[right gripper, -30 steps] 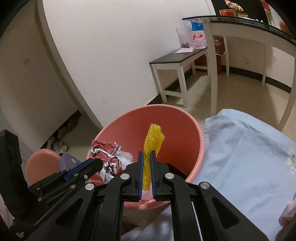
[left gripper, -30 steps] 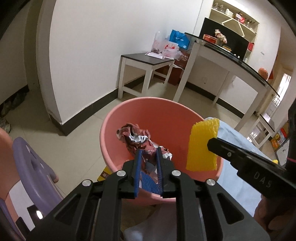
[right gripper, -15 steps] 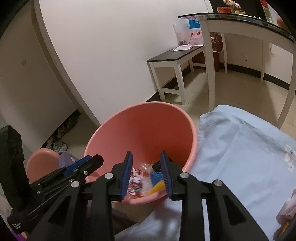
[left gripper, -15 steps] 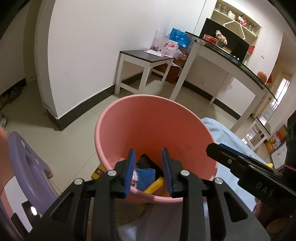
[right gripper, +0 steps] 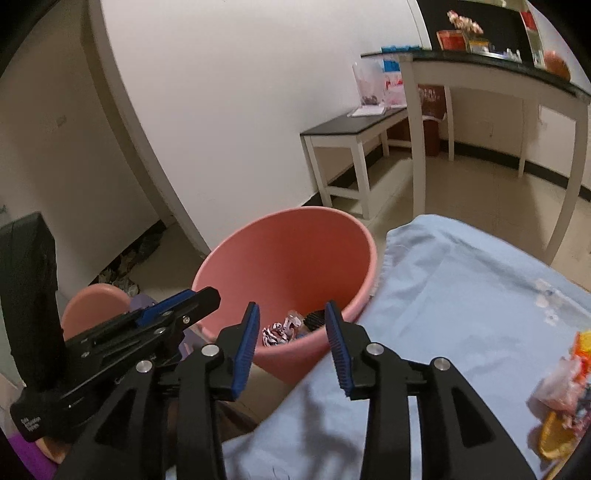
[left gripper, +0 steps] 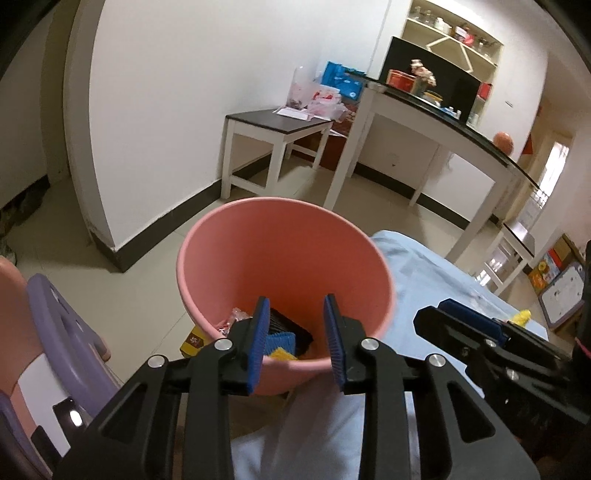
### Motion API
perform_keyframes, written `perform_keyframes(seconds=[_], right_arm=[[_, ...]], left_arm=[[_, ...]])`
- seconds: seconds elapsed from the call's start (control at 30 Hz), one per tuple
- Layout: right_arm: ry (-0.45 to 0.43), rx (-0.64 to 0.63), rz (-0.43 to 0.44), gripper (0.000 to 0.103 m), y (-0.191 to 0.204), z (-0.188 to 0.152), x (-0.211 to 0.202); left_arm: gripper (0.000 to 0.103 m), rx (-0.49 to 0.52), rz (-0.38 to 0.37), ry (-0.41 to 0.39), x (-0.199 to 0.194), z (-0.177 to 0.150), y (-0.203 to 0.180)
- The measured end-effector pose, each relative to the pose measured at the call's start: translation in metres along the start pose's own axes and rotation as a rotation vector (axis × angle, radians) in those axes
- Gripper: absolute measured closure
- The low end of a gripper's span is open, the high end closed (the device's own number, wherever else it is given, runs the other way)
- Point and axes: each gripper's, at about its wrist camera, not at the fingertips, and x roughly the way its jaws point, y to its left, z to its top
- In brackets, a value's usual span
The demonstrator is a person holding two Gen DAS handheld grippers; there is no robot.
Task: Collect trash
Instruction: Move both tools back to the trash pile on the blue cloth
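Two tongs, the left gripper (left gripper: 295,339) and right gripper (right gripper: 290,345), hover wide open and empty over the pink bucket (left gripper: 284,236). The crumpled wrapper (right gripper: 277,332) and yellow mesh (left gripper: 282,354) they held a second ago now lie inside; more trash (right gripper: 565,376) waits on the blue cloth (right gripper: 461,295).

White walls (left gripper: 177,110) with dark baseboard, beige tiled floor (left gripper: 155,258), small white side table (left gripper: 273,125) with dark top, long dark-topped counter (left gripper: 443,118), wall shelves (left gripper: 450,33).

Pink bucket (left gripper: 280,236), pale blue cloth (right gripper: 461,295), red-white crumpled wrapper (right gripper: 275,332), blue-padded jaws.
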Motion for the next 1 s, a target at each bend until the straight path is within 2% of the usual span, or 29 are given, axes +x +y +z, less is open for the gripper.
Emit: perform_keyframes(seconds=[0.2,0.47,0.77,1.0], right_arm=[[-0.041,-0.016,0.004,0.059,0.004,-0.016,-0.048],[-0.078,-0.015,-0.013,0.053,0.004,-0.046,-0.099],[-0.106,0.048,-0.035,0.048,-0.012,-0.071,-0.138],[-0.146,0.037,-0.047,0.048,-0.01,-0.078,-0.164]], left_arm=[[0.073,0.041,-0.013,-0.049,-0.036,-0.011,-0.028],[0.073,0.069,-0.024,-0.057,-0.076,-0.032,-0.054],[0.073,0.115,-0.059,-0.064,-0.099,-0.05,-0.075],[0.073,0.111,-0.085,-0.073,-0.112,-0.053,-0.085]])
